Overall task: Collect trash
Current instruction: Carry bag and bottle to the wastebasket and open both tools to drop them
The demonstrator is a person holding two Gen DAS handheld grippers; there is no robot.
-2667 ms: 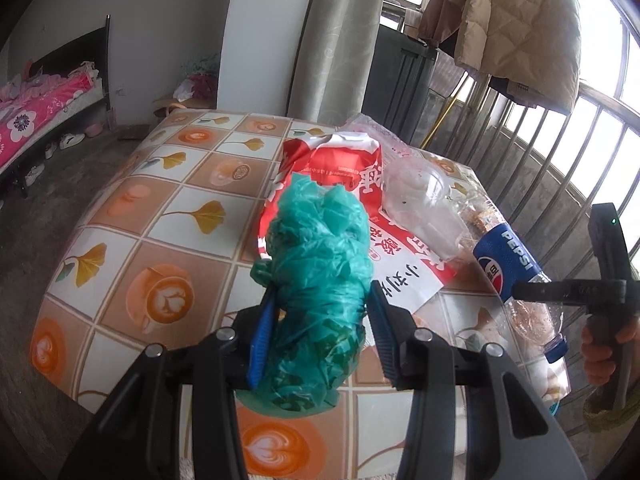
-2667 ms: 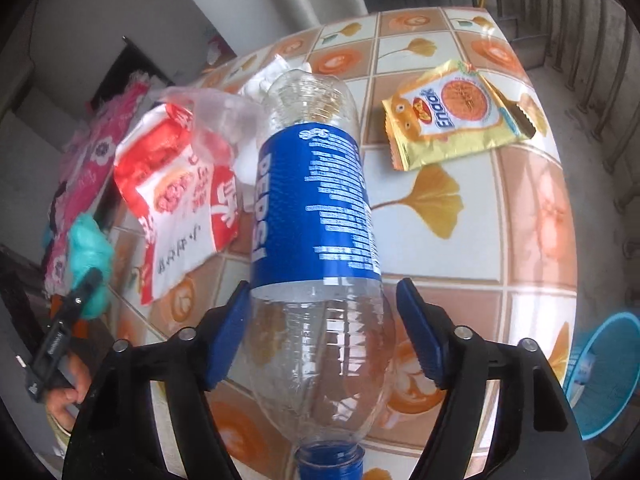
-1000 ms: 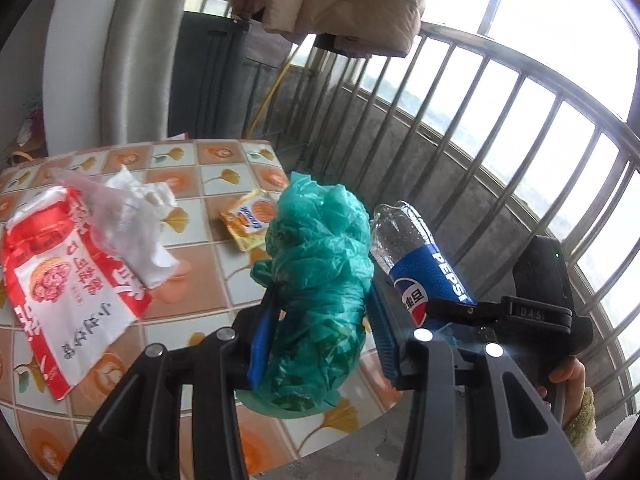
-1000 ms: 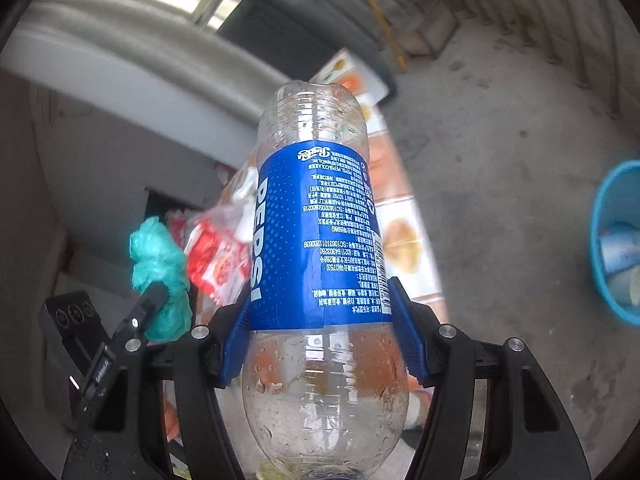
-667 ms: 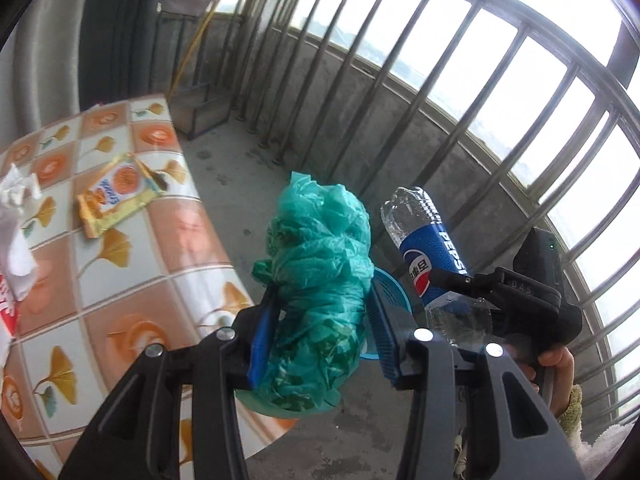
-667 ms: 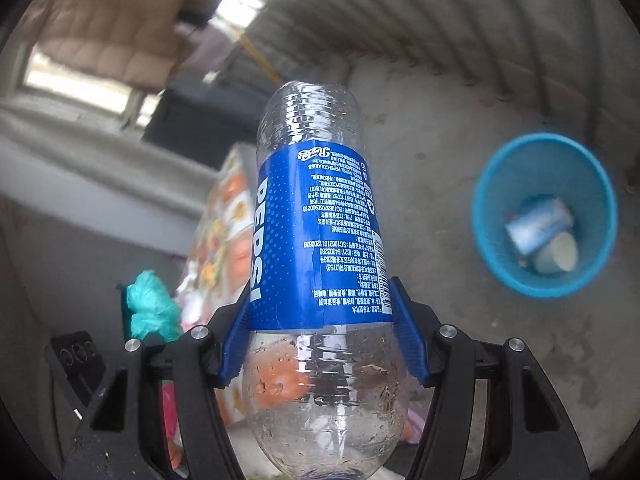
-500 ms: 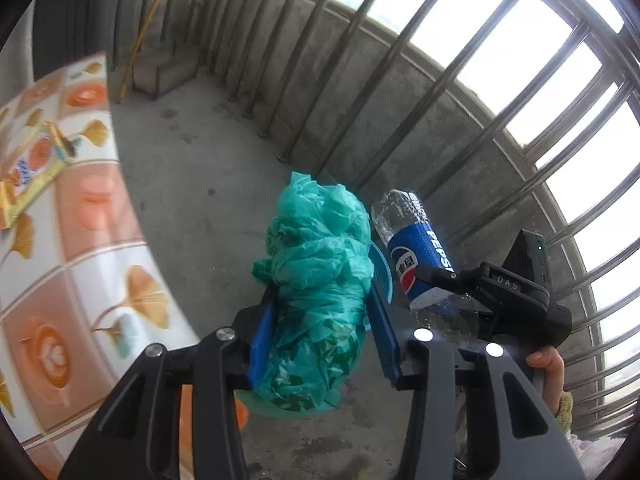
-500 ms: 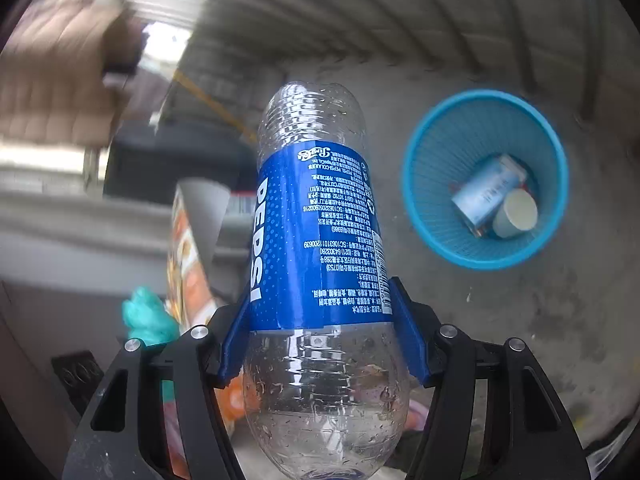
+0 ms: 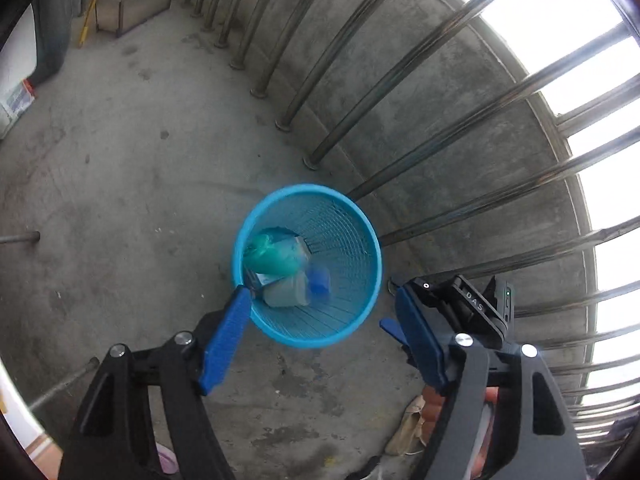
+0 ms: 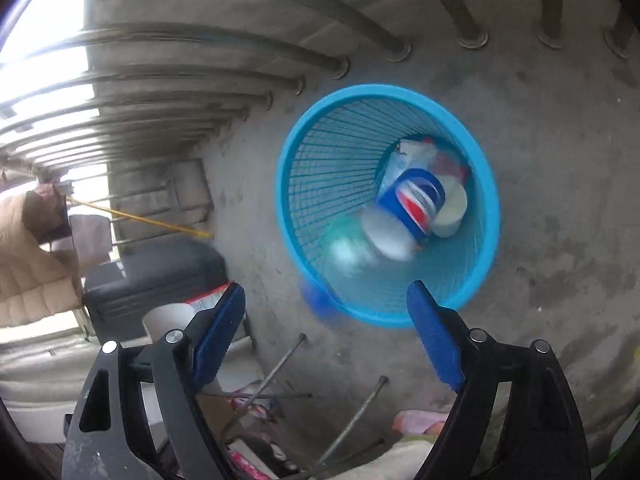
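Above the blue basket (image 9: pixel 362 312), left gripper (image 9: pixel 324 340) and right gripper (image 10: pixel 326 336) now stand wide open and empty. Half a second earlier they clamped the green bag (image 9: pixel 274 256) and Pepsi bottle (image 10: pixel 408 208); both now lie inside, so this load is delivered.

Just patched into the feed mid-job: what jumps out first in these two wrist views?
The bright blue mesh bin on the grey concrete floor by the metal railing dominates both views. Inside it lie the green plastic bag and the Pepsi bottle, the bottle blurred in the right wrist view. Both the left gripper and the right gripper stand wide open and empty just above the bin's rim.
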